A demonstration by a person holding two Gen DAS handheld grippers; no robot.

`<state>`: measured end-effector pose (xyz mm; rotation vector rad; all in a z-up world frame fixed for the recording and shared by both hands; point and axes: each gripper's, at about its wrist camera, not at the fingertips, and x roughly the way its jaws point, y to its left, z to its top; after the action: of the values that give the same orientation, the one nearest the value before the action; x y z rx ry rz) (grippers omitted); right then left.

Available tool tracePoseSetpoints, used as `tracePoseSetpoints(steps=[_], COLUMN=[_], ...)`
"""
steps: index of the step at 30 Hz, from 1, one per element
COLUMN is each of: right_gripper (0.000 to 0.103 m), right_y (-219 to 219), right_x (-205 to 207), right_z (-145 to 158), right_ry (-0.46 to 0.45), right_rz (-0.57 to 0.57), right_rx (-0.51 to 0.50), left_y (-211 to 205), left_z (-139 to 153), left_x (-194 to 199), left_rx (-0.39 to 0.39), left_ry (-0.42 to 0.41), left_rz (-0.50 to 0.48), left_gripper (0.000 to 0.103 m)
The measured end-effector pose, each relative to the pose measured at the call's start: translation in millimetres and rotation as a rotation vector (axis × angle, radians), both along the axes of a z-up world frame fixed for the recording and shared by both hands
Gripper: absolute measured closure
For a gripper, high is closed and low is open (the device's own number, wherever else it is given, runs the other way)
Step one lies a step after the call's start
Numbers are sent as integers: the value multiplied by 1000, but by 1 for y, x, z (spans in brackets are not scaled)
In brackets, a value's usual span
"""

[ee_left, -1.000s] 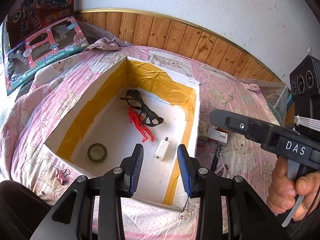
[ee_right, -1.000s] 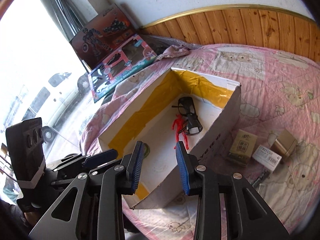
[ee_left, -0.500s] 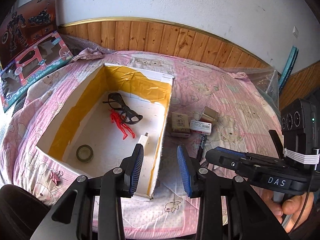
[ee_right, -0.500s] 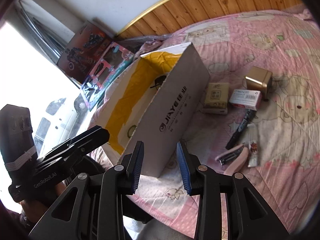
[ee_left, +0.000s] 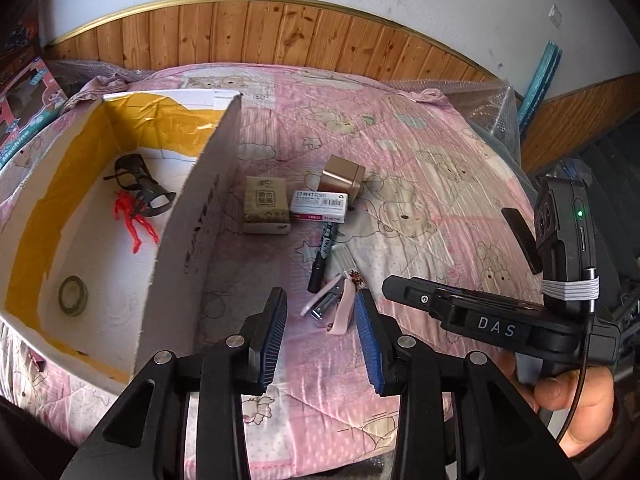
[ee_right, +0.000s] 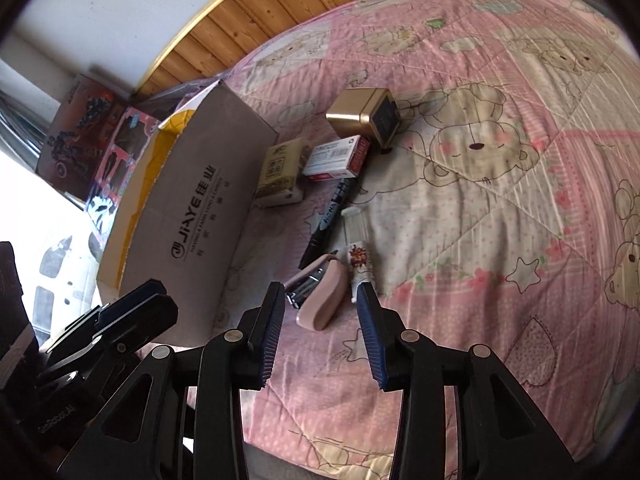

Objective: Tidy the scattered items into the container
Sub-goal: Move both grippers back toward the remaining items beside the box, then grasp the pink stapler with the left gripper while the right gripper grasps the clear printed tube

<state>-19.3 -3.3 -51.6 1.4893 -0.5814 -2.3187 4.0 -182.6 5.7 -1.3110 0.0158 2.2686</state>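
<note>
Stapler (ee_left: 334, 309), pink, lies on the quilt (ee_left: 420, 208) just ahead of the left gripper (ee_left: 321, 334), framed between its two blue pads; both pads stand spread and carry nothing. Beyond the jaws, farther out: black marker (ee_left: 325, 249), then red-and-white box (ee_left: 319, 206), tan box (ee_left: 267, 205) and gold cube (ee_left: 343, 177). To the left of the jaws sits the cardboard container (ee_left: 188, 236), which holds glasses (ee_left: 140, 184), a red figure (ee_left: 134, 222) and a tape roll (ee_left: 73, 294). Right gripper's body (ee_left: 492, 326) crosses to the right of the jaws. Right wrist view: right gripper (ee_right: 321, 334) is likewise released, pads wide, stapler (ee_right: 322, 296) between and just ahead of them, tilted off the jaw axis, a small printed tube (ee_right: 361, 266) touching or just beside its right flank, marker (ee_right: 330, 220) beyond. Container (ee_right: 192, 216) stands left of the jaws. Judgement: step in hand is picking the stapler. Either tool is lined up; only one should go in, to avoid a clash. Rotate the wrist so the pads meet the long flanks, descend straight onto the soft quilt, keep the right pad clear of the tube, close on the body rather than the open metal mouth.
</note>
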Motion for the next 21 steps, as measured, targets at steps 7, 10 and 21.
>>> tracePoseSetpoints(steps=[7, 10, 21], right_gripper=[62, 64, 67], right_y=[1, -3, -8], right_x=[-12, -19, -35], right_z=[-17, -23, -47], right_ry=[-20, -32, -100], right_rz=[11, 26, 66], right_rx=[29, 54, -58], left_y=[21, 25, 10], left_z=[-31, -47, -101], left_x=[-19, -20, -54], left_rx=[-30, -34, 58], left_ry=[-53, -91, -180], left_rz=[-15, -43, 71], left_gripper=[66, 66, 61])
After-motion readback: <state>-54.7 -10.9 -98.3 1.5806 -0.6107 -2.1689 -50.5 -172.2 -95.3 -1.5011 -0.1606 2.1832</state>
